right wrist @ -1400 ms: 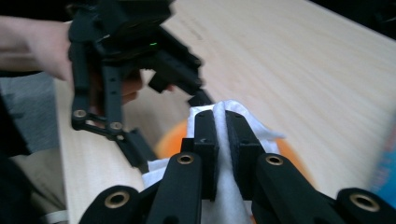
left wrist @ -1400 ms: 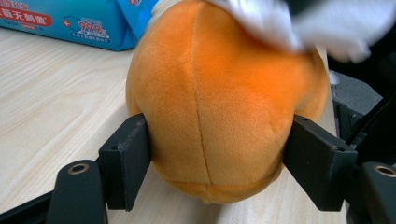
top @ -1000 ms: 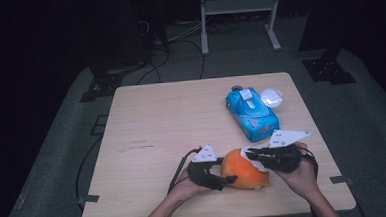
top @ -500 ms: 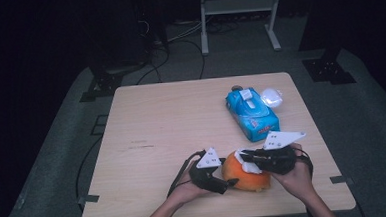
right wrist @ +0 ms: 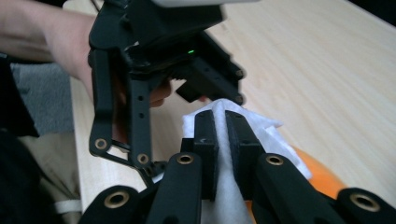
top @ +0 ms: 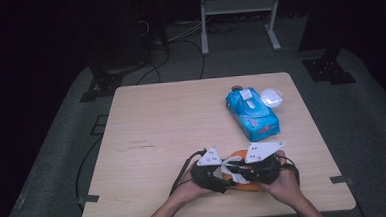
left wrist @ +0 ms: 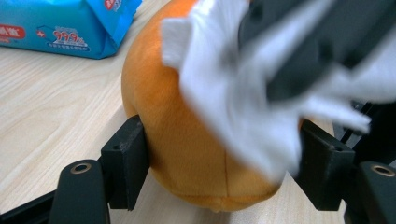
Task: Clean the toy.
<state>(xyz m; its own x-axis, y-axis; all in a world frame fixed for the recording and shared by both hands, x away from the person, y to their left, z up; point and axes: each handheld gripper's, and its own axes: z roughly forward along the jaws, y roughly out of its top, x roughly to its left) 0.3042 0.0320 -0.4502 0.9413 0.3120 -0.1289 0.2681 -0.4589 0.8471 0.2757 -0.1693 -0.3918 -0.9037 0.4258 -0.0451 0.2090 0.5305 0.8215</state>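
Observation:
An orange, soft-looking round thing rests on the table near the front edge. My left gripper has just been closing, and its pads now press on the orange thing from both sides. My right gripper is shut on a white wipe and holds it down against the top of the orange thing. In the right gripper view the left gripper's body looms close above, with a hand behind it.
A blue pack of wet wipes lies at the table's far right, with a white round lid-like thing beside it. The wooden table stretches bare to the left. Dark floor, cables and a stand lie beyond.
My right gripper has slid left and a little nearer with the wipe, across the top of the orange thing. The left hand stays where it was.

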